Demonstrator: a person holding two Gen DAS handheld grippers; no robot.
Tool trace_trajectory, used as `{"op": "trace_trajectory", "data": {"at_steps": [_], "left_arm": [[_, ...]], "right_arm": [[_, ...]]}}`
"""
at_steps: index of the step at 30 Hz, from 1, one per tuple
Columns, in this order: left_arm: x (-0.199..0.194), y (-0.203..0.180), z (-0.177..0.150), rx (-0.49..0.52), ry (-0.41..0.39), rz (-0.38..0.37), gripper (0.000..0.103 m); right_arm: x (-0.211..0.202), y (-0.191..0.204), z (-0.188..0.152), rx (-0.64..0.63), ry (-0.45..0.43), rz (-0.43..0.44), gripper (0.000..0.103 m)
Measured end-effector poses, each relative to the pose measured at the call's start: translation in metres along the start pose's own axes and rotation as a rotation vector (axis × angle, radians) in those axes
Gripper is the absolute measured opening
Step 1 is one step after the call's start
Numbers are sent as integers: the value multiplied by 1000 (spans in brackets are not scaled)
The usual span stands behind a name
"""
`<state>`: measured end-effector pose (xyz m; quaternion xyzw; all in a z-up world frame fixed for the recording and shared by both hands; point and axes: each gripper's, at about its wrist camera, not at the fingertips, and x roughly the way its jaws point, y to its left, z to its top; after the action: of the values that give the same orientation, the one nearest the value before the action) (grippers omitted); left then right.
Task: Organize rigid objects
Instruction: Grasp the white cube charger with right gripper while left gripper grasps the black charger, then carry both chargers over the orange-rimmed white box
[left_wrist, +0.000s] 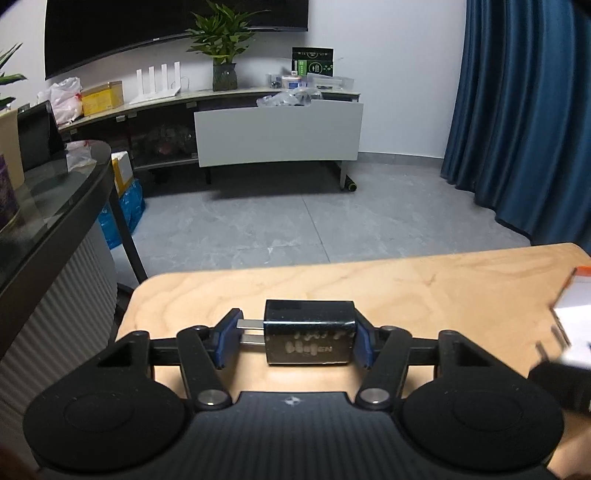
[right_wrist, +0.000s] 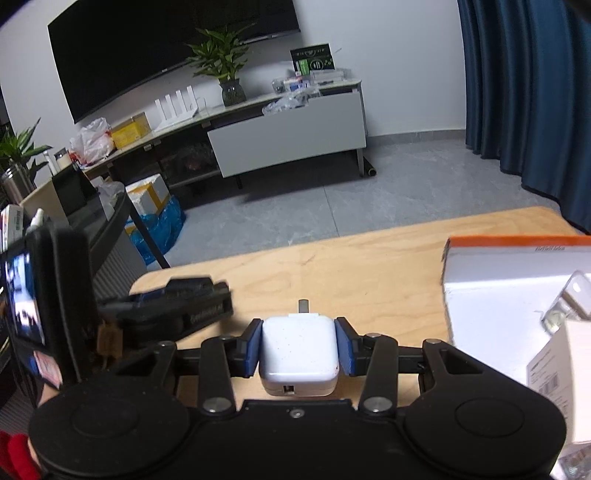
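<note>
My left gripper (left_wrist: 295, 338) is shut on a black plug adapter (left_wrist: 309, 332), held sideways above the wooden table (left_wrist: 406, 288) with its two metal prongs pointing left against the left pad. My right gripper (right_wrist: 299, 349) is shut on a white plug adapter (right_wrist: 298, 350), its prong pointing away and its USB port facing the camera. The left gripper (right_wrist: 177, 299) also shows in the right wrist view, to the left of the white adapter.
A white box with an orange edge (right_wrist: 517, 273) holding small packages lies on the table's right side; it also shows in the left wrist view (left_wrist: 576, 295). A dark glass-topped table (left_wrist: 55, 206) stands to the left. Grey floor, TV cabinet and blue curtain lie beyond.
</note>
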<state>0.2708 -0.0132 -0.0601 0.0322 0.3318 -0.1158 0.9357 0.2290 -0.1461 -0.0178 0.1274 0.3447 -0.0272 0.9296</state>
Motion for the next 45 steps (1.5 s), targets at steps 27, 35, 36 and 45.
{"op": "trace_trajectory", "data": {"at_steps": [27,35,36,45], "left_arm": [[-199,-137,-37,19,-120,-139,61],[-206,-175,-48,55,-126,-203,61],[-206,-178,-50,64,-122,-209,61],[-209,-187,-68,84,-103,-206,61]], "right_arm": [[-230,-152,-39,-17,-227,-135,51],[-252,-188,-65,7,-238,-159,51],[-253,-190,-68,8,-235,-155,51],[-257,-195,-83,26,-222,-148,51]]}}
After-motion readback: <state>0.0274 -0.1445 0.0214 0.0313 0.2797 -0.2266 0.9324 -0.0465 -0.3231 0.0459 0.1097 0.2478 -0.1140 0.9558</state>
